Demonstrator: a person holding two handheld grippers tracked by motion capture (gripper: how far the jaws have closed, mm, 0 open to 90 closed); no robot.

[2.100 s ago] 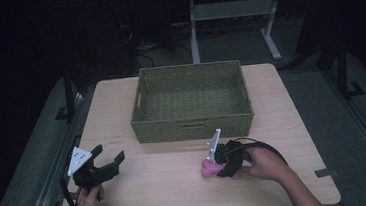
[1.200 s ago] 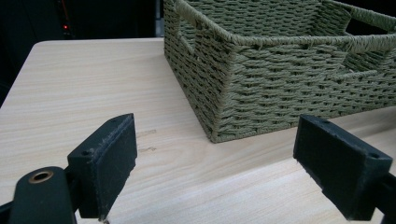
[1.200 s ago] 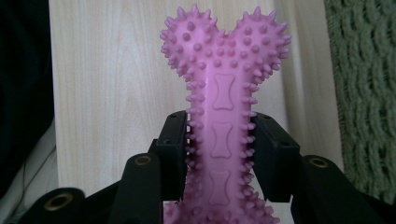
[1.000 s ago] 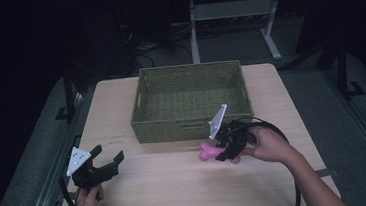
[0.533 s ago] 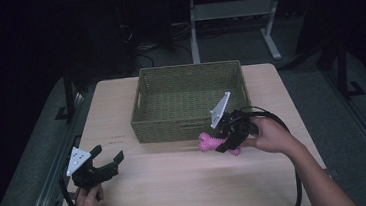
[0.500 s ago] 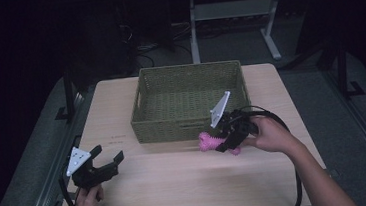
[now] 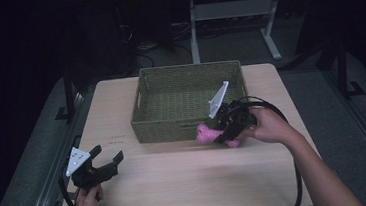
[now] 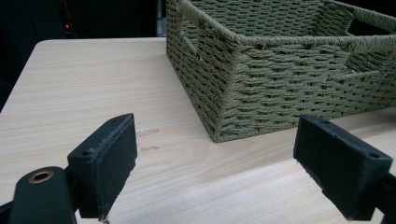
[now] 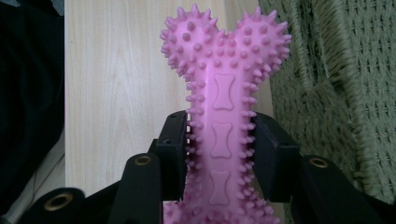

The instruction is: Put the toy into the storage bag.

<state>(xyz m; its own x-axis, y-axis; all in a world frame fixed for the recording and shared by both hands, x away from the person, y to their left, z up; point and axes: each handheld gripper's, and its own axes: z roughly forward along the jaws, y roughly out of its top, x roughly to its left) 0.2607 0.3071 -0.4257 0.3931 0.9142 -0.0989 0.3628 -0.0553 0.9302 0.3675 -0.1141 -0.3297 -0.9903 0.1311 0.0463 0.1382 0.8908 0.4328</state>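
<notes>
Since two seconds ago the right gripper (image 7: 222, 130) has carried the pink bone toy (image 7: 207, 134) up from the table's near edge toward the basket (image 7: 186, 72), while the left gripper (image 7: 107, 163) has stayed near the table's near left corner. From the high view, the toy now sits just in front of the basket's near wall, toward its right end, clamped in the right gripper held by a hand (image 7: 265, 125); whether it touches the wall cannot be told. The left gripper stands wide and empty, well apart from the toy. No writing can be read on any of these. Through the left gripper view, the two black jaws are spread far apart over bare table (image 8: 93, 88), with the basket's (image 8: 280, 79) near corner just beyond them. Through the right gripper view, the jaws press on both sides of the toy's (image 9: 224, 102) spiked shaft, its knobbed end reaching past the fingertips; small bone shapes are embossed along the shaft, and the basket's (image 9: 336, 84) woven wall runs close beside it.
</notes>
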